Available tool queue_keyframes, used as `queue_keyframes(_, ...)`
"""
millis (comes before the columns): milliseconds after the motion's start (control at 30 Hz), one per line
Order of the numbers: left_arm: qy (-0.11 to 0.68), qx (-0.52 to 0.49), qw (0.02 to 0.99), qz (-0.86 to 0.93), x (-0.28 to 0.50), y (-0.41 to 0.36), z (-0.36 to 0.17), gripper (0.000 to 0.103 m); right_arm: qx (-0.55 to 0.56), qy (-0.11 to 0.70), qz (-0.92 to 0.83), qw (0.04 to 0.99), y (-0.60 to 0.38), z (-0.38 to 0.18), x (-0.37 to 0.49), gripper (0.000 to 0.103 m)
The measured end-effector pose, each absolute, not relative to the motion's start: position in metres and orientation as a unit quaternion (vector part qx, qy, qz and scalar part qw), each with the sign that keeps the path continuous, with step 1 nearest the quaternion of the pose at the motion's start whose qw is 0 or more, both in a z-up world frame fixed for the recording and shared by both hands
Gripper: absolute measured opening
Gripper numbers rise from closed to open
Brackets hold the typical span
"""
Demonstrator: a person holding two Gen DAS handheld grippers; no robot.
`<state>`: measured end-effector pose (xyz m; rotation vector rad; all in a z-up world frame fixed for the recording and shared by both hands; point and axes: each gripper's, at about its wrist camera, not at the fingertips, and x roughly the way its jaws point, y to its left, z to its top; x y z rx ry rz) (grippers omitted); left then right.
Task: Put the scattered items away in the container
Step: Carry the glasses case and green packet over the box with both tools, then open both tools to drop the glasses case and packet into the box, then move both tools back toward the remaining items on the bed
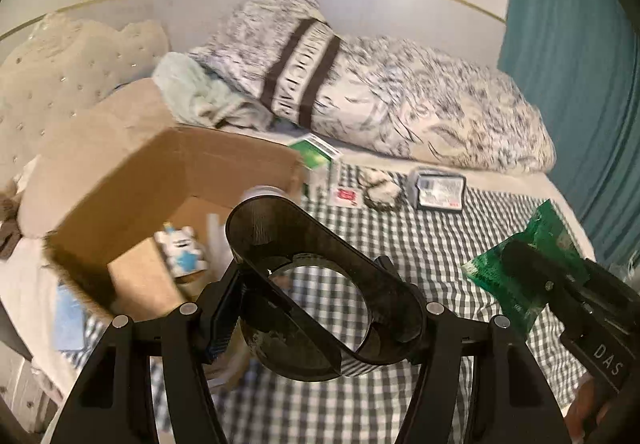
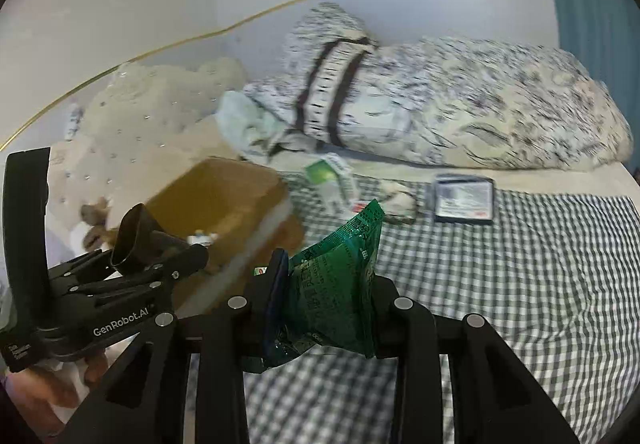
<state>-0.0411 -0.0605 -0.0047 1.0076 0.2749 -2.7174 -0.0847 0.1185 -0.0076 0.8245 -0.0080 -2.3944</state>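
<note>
A: Lying across the whole view: checked bedcover [image 1: 420, 244], with a rolled patterned duvet [image 1: 400, 99] at its far edge and a teal curtain [image 1: 580, 63] hanging at the right.

B: Sitting at the left of the cover: open cardboard box [image 1: 160, 179], with a small white-and-blue item [image 1: 182, 244] lying inside; blurred, possibly a packet.

A: Waiting beyond the box, scattered on the cover: green-and-white carton [image 1: 316, 153], dark flat case [image 1: 438, 189], small red-and-white sachet [image 1: 346, 197], grey-white lump [image 1: 384, 193].

B: Being carried just beside the box, above the cover: dark translucent oval holder [image 1: 320, 284], clamped between the fingers of the left gripper [image 1: 320, 320].

A: Closing on what, on the other side?

B: Pinching a crinkled green snack packet [image 2: 336, 284], right gripper [image 2: 324, 308], with the packet sticking up over the checked cover, clear of the box and near its right side.
</note>
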Motion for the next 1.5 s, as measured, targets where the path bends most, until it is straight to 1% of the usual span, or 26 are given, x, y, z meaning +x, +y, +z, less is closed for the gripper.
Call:
queue_keyframes(233,0.111,0.329,0.150,-0.926,-0.017,-0.132,0.026,0.065,0.297,0.013,-0.891,0.344,0.047,0.023,-0.071,0.033)
queue_keyframes(333,0.120,0.330,0.162,-0.922,-0.019,-0.161,0.028,0.065,0.300,0.021,-0.883,0.360,0.013,0.026,-0.079,0.033)
queue_keyframes(467,0.123,0.341,0.180,-0.914,-0.027,-0.196,0.016,0.065,0.308,0.023,-0.871,0.381,-0.031,0.018,-0.095,0.033)
queue_keyframes(600,0.134,0.368,0.186,-0.901,-0.044,-0.218,-0.008,0.065,0.326,0.035,-0.861,0.390,-0.062,0.001,-0.112,0.033)
queue_keyframes(833,0.144,0.389,0.179,-0.892,-0.056,-0.231,-0.033,0.065,0.359,0.040,-0.845,0.395,-0.092,-0.030,-0.136,0.034)
queue_keyframes(867,0.145,0.391,0.175,-0.892,-0.058,-0.231,-0.035,0.068,0.360,0.036,-0.845,0.394,-0.094,-0.032,-0.138,0.034)
queue_keyframes(900,0.147,0.393,0.172,-0.891,-0.059,-0.231,-0.037,0.084,0.360,0.031,-0.844,0.395,-0.093,-0.034,-0.141,0.041)
queue_keyframes(933,0.153,0.397,0.170,-0.889,-0.061,-0.232,-0.039,0.094,0.360,0.022,-0.845,0.394,-0.093,-0.035,-0.143,0.059)
queue_keyframes(967,0.161,0.397,0.171,-0.887,-0.061,-0.233,-0.040,0.103,0.359,0.014,-0.848,0.390,-0.090,-0.036,-0.145,0.069)
queue_keyframes(1000,0.172,0.393,0.175,-0.887,-0.060,-0.234,-0.040,0.103,0.355,0.006,-0.852,0.385,-0.088,-0.036,-0.146,0.077)
queue_keyframes(1100,0.183,0.395,0.169,-0.884,-0.063,-0.233,-0.041,0.103,0.340,-0.016,-0.862,0.376,-0.074,-0.032,-0.151,0.077)
queue_keyframes(1233,0.160,0.397,0.173,-0.887,-0.067,-0.222,-0.039,0.103,0.342,-0.030,-0.870,0.355,-0.056,-0.032,-0.163,0.077)
queue_keyframes(1500,0.151,0.403,0.168,-0.887,-0.069,-0.196,-0.033,0.103,0.338,-0.036,-0.880,0.332,-0.020,-0.023,-0.165,0.077)
